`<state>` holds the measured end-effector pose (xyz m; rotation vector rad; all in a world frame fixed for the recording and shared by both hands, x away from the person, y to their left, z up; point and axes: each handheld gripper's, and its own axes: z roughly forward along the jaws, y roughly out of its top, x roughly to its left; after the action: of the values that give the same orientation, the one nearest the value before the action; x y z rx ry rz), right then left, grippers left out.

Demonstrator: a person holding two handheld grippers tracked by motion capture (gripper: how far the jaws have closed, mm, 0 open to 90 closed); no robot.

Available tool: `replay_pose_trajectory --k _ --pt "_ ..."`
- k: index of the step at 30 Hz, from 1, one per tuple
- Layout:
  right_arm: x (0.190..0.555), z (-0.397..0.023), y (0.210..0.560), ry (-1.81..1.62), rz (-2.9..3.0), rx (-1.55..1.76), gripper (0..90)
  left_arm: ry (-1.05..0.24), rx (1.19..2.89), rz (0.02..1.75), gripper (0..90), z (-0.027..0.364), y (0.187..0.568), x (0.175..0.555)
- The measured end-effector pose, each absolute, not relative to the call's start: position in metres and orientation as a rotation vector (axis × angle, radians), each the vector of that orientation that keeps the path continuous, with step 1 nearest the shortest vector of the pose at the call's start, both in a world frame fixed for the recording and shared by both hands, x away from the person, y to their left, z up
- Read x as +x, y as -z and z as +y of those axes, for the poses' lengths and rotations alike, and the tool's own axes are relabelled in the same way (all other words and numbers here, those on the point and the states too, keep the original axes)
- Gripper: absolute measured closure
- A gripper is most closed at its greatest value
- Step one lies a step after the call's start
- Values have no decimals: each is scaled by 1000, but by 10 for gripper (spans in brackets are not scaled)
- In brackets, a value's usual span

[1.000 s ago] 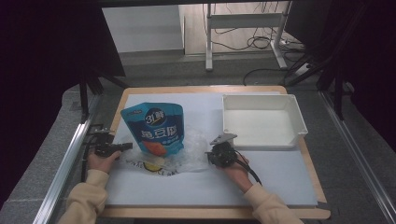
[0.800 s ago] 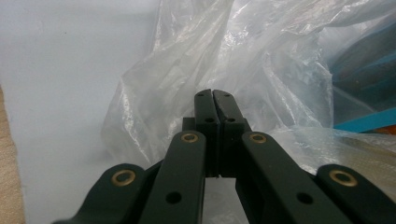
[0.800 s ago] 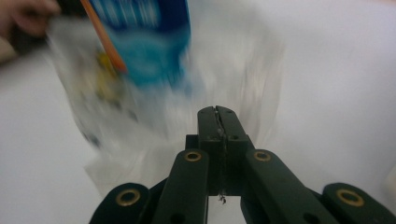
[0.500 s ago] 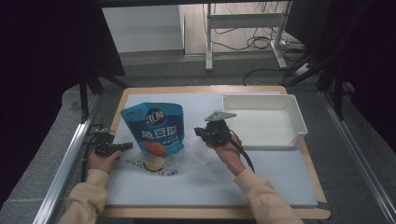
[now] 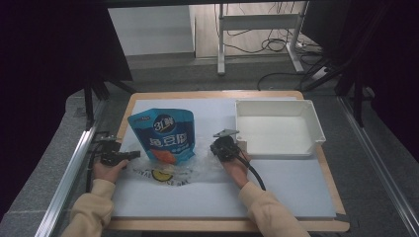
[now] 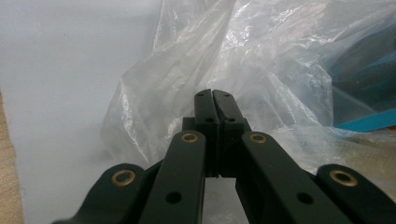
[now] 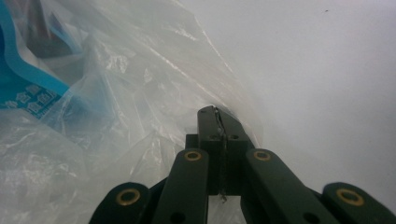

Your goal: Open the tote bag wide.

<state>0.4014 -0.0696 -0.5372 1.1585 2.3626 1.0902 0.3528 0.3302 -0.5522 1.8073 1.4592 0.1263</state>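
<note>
Since the earlier frames, the right gripper (image 5: 223,146) has shifted from the middle of the mat up toward the white tray, then settled slightly back, drawing the right edge of the clear plastic bag (image 5: 185,170) with it; the left gripper (image 5: 116,156) has kept its place at the left edge of the mat.

Left gripper: jaws fully closed, pinching a fold of the bag's film. In the left gripper view the closed tips (image 6: 215,105) sit against crumpled film (image 6: 187,88), with the pale mat (image 6: 60,70) to the left.

Right gripper: jaws fully closed on the opposite edge of the same bag. In the right gripper view a thin strip of film is trapped between the closed tips (image 7: 218,122), and the bag (image 7: 107,121) spreads out to the left of them.

Bag position: it lies on the light blue mat (image 5: 296,182), stretched between the two grippers, near the front half of the table. A blue stand-up pouch (image 5: 165,134) with white lettering stands inside it, upright, its lower part covered by film. A round yellow-and-dark print (image 5: 159,174) shows on the film in front of the pouch.

White tray (image 5: 316,129): on the right rear of the mat, just beside the right gripper, apart from the bag.
</note>
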Motion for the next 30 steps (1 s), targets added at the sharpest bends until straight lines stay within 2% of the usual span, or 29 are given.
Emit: replay_pose_trajectory --k 7,21,30 --pt "401 -73 535 -1150 2364 1170 889 -132 1791 1452 896 330 551 352" --pt "374 -81 471 -1478 2348 981 888 -227 1616 1280 891 339 492 327" --pt "365 -103 457 -1544 2384 903 886 -238 1614 1234 867 330 481 305"
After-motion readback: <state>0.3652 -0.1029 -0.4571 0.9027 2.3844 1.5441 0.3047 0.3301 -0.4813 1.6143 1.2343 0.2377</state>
